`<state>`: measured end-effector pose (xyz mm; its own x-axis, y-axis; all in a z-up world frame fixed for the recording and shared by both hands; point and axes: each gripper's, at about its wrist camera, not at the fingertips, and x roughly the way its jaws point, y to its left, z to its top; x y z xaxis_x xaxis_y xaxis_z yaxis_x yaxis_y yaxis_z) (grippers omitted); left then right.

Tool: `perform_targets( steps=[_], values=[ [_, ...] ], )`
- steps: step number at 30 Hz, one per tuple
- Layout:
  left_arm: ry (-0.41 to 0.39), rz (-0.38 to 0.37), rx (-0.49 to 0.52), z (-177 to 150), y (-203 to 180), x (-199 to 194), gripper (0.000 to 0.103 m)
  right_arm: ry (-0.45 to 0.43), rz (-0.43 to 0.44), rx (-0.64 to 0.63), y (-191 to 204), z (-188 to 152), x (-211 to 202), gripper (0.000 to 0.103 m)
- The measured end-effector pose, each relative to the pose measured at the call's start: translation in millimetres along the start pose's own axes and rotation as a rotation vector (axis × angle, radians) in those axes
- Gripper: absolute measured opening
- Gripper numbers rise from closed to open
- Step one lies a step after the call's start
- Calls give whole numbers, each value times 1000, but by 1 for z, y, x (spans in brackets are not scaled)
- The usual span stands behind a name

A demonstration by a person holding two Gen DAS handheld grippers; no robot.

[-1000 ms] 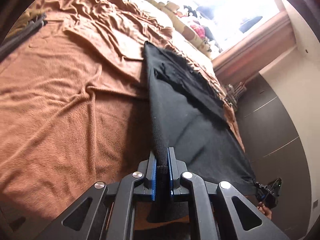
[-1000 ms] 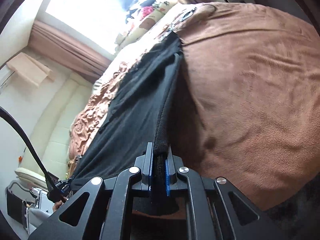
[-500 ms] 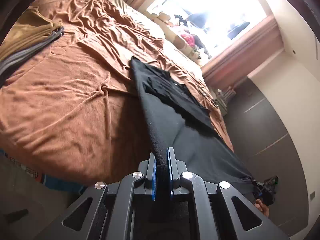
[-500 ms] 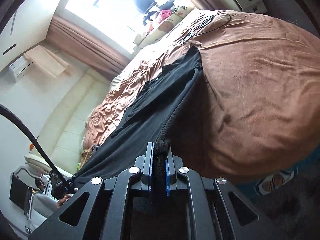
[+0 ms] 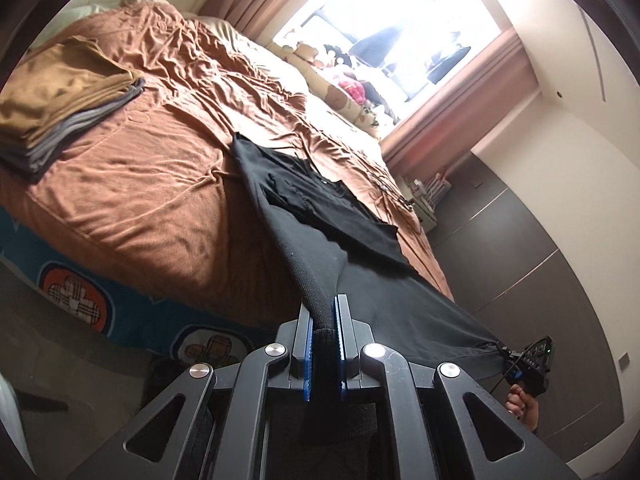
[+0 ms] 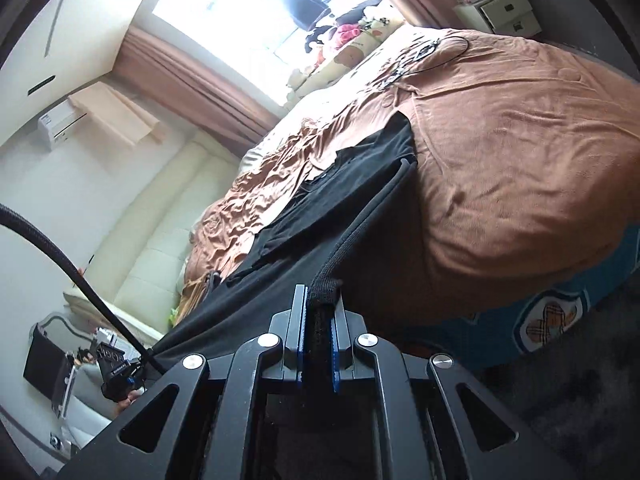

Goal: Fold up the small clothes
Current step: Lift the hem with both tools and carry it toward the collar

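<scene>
A black garment [image 5: 320, 216] lies partly on the brown bed cover, its near hem lifted off the bed's edge and stretched between both grippers. My left gripper [image 5: 324, 312] is shut on one ribbed hem corner. My right gripper [image 6: 319, 300] is shut on the other hem corner of the black garment [image 6: 340, 184]. The right gripper [image 5: 528, 364] shows at the far right of the left wrist view, and the left gripper [image 6: 116, 368] shows at the lower left of the right wrist view. The garment's far end rests on the bed with a sleeve folded over it.
A stack of folded clothes [image 5: 60, 96], tan on top and grey below, sits on the bed's left side. The bed [image 5: 140, 200] has a rumpled brown cover; a blue patterned sheet [image 5: 76, 292] shows below its edge. Stuffed toys [image 5: 348, 88] line the window. Dark wardrobe doors [image 5: 540, 272] stand on the right.
Both grippers have pulled back and up from the bed with the hem held, so the garment's near half now hangs stretched beyond the bed's edge. The folded stack has come into view.
</scene>
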<state>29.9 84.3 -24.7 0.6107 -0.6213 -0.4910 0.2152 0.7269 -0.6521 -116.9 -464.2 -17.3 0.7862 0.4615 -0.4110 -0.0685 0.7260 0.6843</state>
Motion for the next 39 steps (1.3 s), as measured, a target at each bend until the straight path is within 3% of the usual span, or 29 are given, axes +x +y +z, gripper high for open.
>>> perform_targets(
  steps=[9,15,25,39],
  values=[
    [-27,-15,18,-25,-16,-45,9,-4,24,-13,1,-19,-29,6],
    [-45,-13,27,-20,-26,-55,9,-16,39,-18,-3,-13,-35,6],
    [-88,-24,37,39,-41,-37,9,-47,64,-13,-5,25,-5,6],
    [-113,-26,72,140,-62,12,10,-88,65,-74,21,111,65,6]
  ],
)
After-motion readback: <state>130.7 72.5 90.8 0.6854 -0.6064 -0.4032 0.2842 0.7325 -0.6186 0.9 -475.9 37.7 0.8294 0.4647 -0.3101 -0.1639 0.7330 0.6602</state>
